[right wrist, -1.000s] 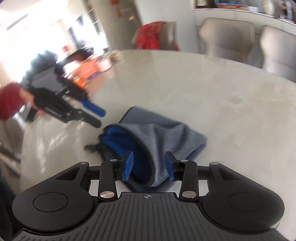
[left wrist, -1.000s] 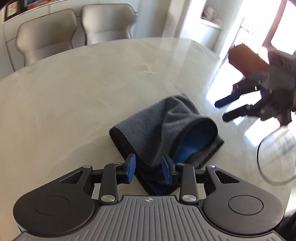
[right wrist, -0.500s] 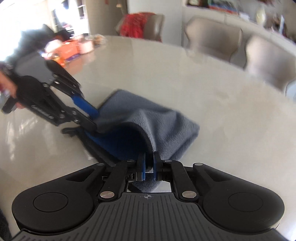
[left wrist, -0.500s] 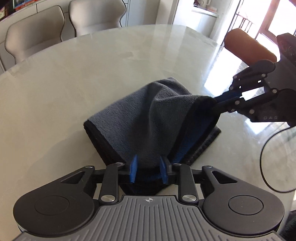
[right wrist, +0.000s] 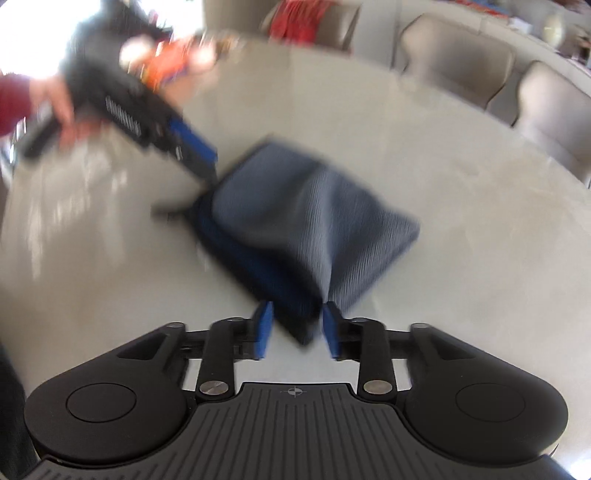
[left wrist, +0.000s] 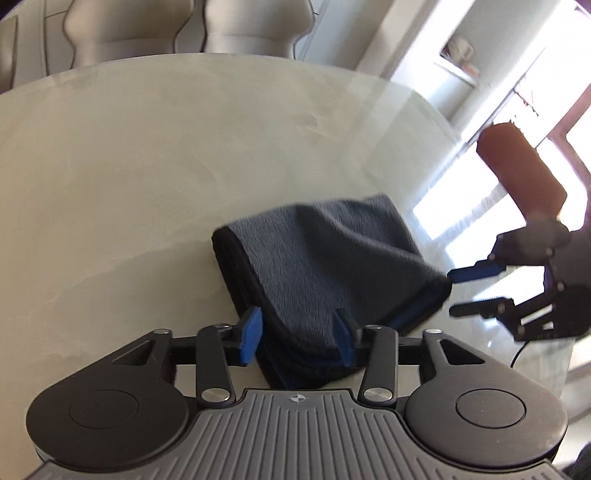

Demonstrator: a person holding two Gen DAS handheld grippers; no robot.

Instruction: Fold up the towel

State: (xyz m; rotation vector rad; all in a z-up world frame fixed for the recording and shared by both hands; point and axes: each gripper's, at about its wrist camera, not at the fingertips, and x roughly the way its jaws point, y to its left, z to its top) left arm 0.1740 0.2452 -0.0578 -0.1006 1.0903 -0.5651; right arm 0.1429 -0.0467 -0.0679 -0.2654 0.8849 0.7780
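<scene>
A folded towel (left wrist: 325, 254), grey on top with a blue underside and black edging, lies on the pale round table (left wrist: 129, 166); it also shows in the right wrist view (right wrist: 314, 218). My left gripper (left wrist: 297, 338) is open, its blue pads on either side of the towel's near corner. My right gripper (right wrist: 297, 328) is open, with a towel corner between its pads. In the left wrist view the right gripper (left wrist: 465, 291) sits just off the towel's right edge. In the right wrist view the left gripper (right wrist: 192, 151) is at the towel's far left edge.
Beige chairs (left wrist: 243, 26) stand behind the table. A chair with red cloth (right wrist: 306, 18) and some orange items (right wrist: 170, 62) are at the table's far side. Bright windows (left wrist: 517, 122) lie to the right. The right wrist view is motion-blurred.
Both grippers were shut on towel corners half a second ago and have opened. The towel's top layer has dropped flatter onto the pile.
</scene>
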